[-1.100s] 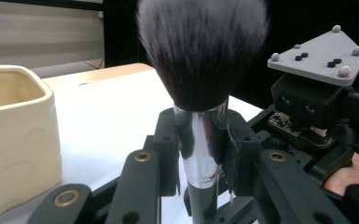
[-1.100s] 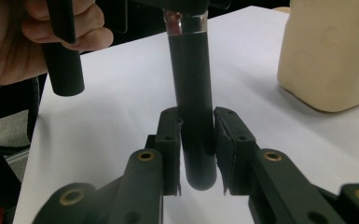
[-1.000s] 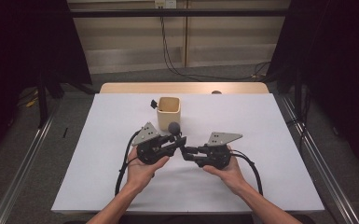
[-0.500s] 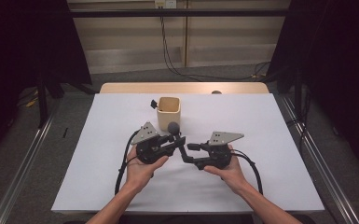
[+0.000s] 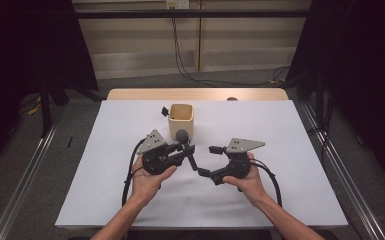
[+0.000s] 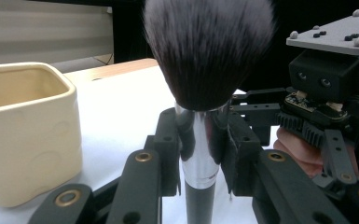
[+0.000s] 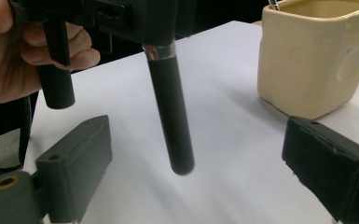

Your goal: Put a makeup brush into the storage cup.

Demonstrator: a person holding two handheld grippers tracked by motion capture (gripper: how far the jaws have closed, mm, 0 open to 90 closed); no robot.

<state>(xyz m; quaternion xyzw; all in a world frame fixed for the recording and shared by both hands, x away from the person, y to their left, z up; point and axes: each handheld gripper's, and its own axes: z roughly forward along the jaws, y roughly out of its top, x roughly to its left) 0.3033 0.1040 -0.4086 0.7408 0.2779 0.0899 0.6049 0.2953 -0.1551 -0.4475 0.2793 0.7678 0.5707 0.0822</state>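
A makeup brush with grey-black bristles [image 6: 207, 51] and a silver ferrule [image 6: 199, 149] stands upright in my left gripper [image 6: 200, 140], which is shut on the ferrule. In the high view the left gripper [image 5: 187, 149] holds the brush [image 5: 182, 135] just in front of a cream square cup [image 5: 181, 120]. The brush's black handle [image 7: 170, 116] hangs down between the jaws of my right gripper [image 7: 200, 158]. Those jaws have just been opening and stand wide, touching nothing. The right gripper [image 5: 207, 161] faces the left one from the right.
The cream cup [image 7: 317, 56] stands on the white table cover [image 5: 280, 130], close behind the brush. A small black item [image 5: 165, 110] lies at the cup's left. A dark round thing [image 5: 231, 99] sits at the table's far edge. Cables trail from both grippers.
The right gripper's jaws have spread wide apart and let go of the brush handle. The left gripper still holds the brush in the same place.
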